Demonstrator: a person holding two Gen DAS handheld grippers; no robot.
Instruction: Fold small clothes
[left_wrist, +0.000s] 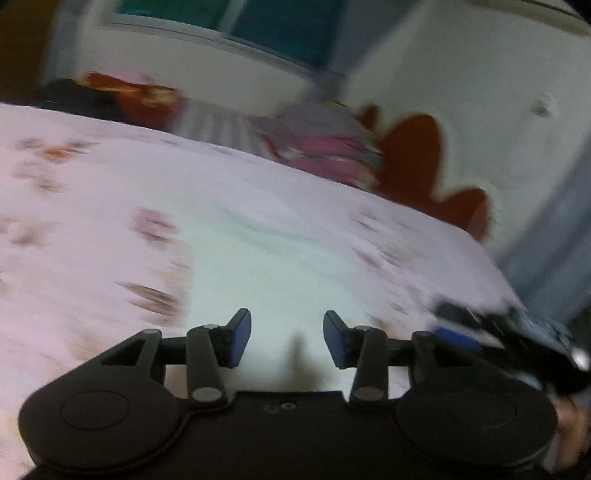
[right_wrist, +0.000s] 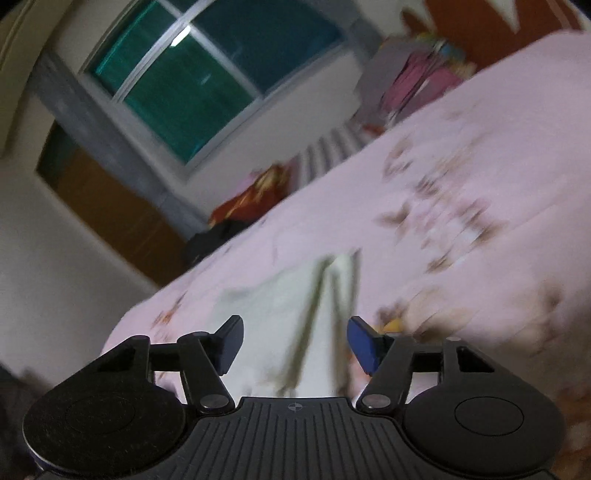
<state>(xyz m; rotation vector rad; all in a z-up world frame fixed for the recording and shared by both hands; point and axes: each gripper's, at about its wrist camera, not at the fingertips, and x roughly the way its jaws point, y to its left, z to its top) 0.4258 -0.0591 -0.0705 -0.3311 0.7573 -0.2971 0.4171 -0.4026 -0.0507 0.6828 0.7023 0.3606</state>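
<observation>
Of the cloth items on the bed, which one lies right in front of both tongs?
The pale white-green garment, spread on the pink floral bedsheet. The pink clothes pile and red cloth lie at the far edge.

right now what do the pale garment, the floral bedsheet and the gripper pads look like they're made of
Pale garment: soft thin fabric, likely cotton, matte; it creases and lies limp, though blur hides the weave.
Floral bedsheet: pink printed woven cloth, matte, gently rumpled.
Left gripper pads: blue, probably rubber or foam, dull, on black plastic-looking linkages. The right gripper looks the same.
</observation>
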